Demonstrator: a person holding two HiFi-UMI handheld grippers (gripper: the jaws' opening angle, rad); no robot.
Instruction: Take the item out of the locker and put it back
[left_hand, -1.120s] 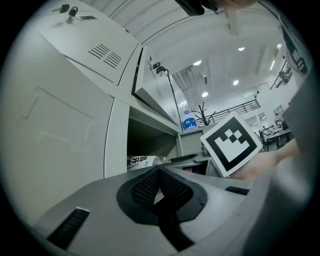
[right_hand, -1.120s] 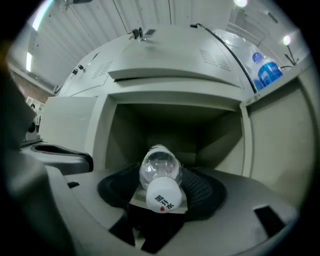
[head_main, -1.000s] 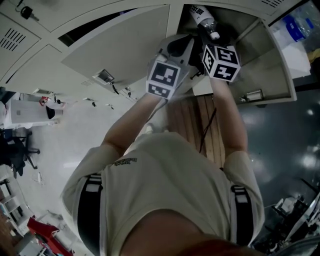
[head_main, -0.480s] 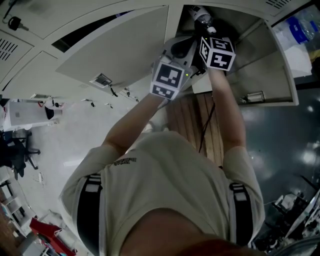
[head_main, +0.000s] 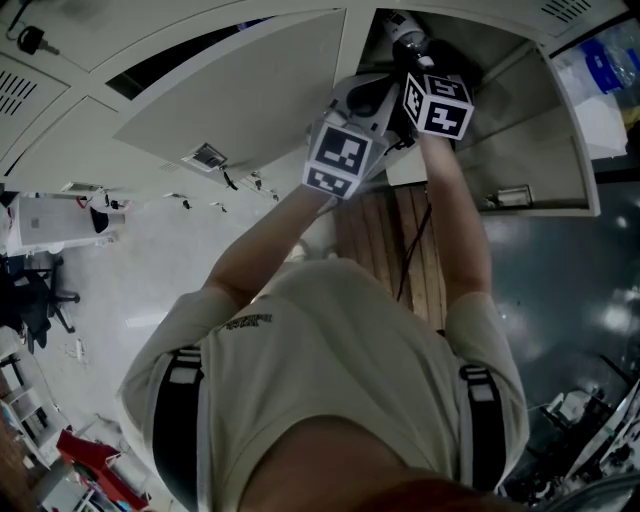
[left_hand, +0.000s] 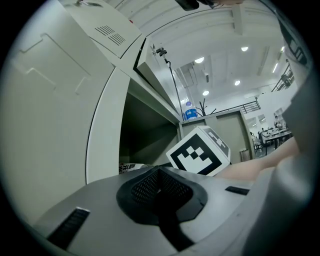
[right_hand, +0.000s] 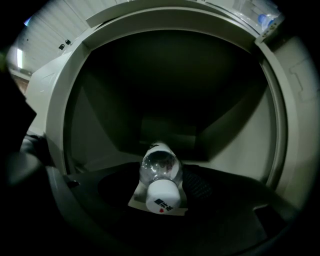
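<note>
- We find the right gripper (head_main: 408, 62) clamped on a clear plastic bottle (right_hand: 159, 166), its round white cap (right_hand: 162, 200) toward us, inside the pale sheet-metal locker (right_hand: 282, 125).
- We note the left gripper (left_hand: 160, 189) has its mesh-textured jaws together, empty.

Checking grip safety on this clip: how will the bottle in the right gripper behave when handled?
The bottle looks like clear thin plastic, so it probably dents under a squeeze. Its round body would likely roll if laid on the locker floor. The right gripper grips near one end, so it may pivot.
</note>
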